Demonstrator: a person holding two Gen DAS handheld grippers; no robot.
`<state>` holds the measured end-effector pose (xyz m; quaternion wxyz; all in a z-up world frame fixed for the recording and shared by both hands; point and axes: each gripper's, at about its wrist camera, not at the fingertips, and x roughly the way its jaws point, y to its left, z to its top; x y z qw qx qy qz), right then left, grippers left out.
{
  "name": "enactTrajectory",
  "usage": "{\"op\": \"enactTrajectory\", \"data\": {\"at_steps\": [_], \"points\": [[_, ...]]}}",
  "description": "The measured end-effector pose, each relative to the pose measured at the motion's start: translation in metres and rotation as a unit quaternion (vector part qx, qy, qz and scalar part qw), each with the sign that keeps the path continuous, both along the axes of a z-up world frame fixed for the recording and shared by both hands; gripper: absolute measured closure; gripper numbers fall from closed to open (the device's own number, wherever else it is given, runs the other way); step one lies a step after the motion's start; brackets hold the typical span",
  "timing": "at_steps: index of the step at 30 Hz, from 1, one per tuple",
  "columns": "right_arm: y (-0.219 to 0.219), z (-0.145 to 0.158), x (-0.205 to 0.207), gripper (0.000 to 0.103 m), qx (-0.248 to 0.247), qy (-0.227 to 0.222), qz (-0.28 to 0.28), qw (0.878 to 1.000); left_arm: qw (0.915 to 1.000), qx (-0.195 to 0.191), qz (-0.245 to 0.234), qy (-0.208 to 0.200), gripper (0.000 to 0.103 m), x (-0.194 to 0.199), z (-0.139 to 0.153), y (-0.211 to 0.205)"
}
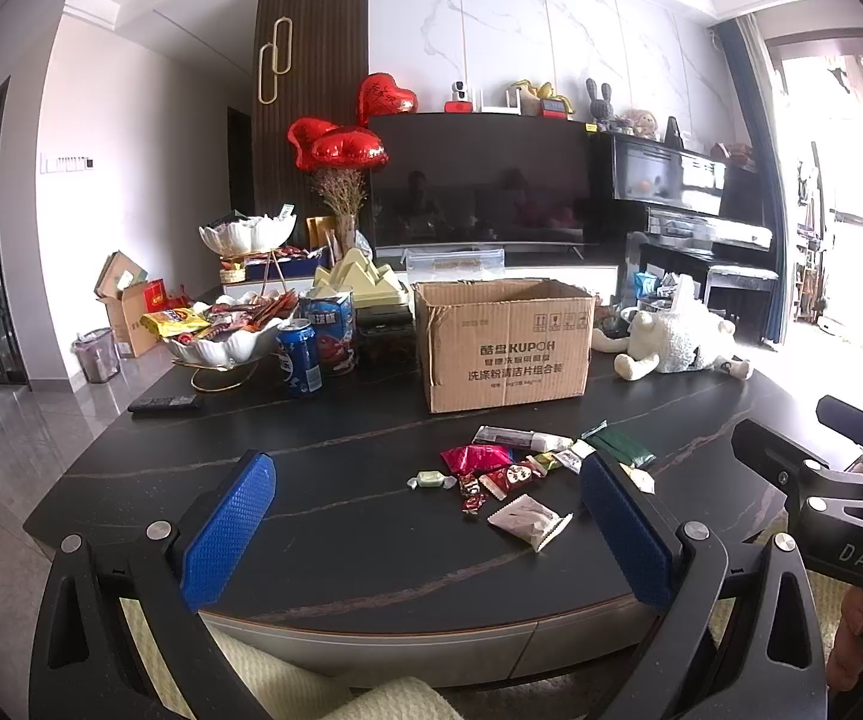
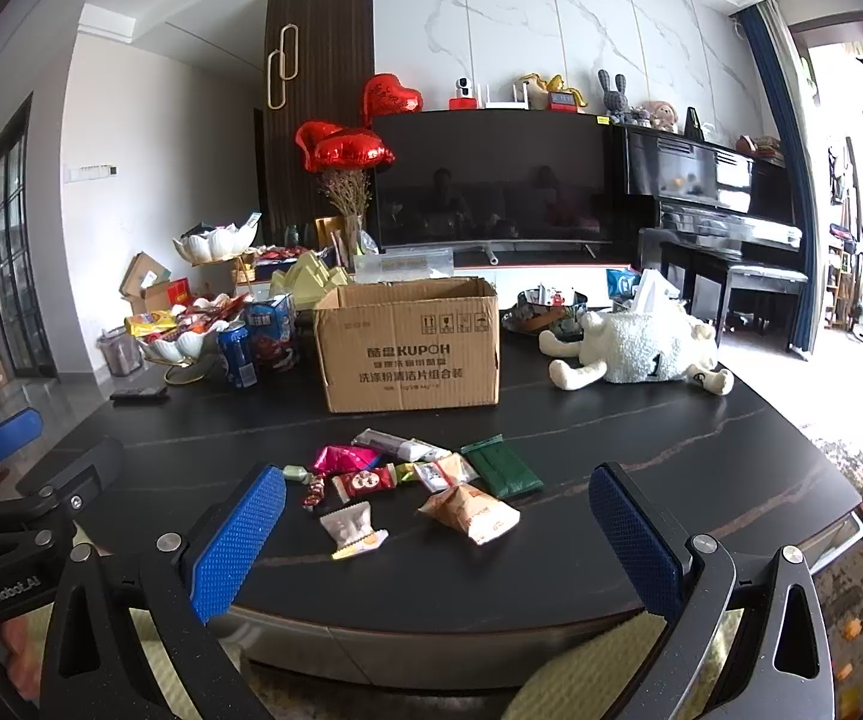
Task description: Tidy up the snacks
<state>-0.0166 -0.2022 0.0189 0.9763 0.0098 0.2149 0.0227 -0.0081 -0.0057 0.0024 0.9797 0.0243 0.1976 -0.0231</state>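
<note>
- The left gripper (image 1: 425, 516) is hovering over the near edge of the dark table (image 1: 311, 420), jaws spread wide and holding nothing.
- The right gripper (image 2: 437, 528) is hanging beside it, equally wide and empty.
- The snacks (image 2: 413, 480) are lying loose in a small heap on the table, just in front of the open cardboard box (image 2: 410, 348).
- The likely step is picking up the first packet: the orange pouch (image 2: 470, 510) is sitting nearest, apart from the rest.
- Closing across its puffy middle, not its slippery sealed ends, should be giving the firmest hold before carrying it over the box rim.
</note>
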Motion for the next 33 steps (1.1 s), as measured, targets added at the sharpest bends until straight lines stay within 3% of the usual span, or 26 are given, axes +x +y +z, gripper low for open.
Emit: {"op": "enactTrajectory", "data": {"at_steps": [21, 33], "points": [[0.0, -0.001, 0.0, 0.001, 0.0, -0.002, 0.0, 1.0, 1.0, -0.001, -0.005, 0.004, 0.0, 0.0, -0.001, -0.008], [-0.012, -0.017, 0.014, 0.001, 0.008, 0.023, 0.017, 1.0, 0.9989, -0.008, -0.018, 0.042, 0.0, 0.018, -0.013, -0.021]]}}
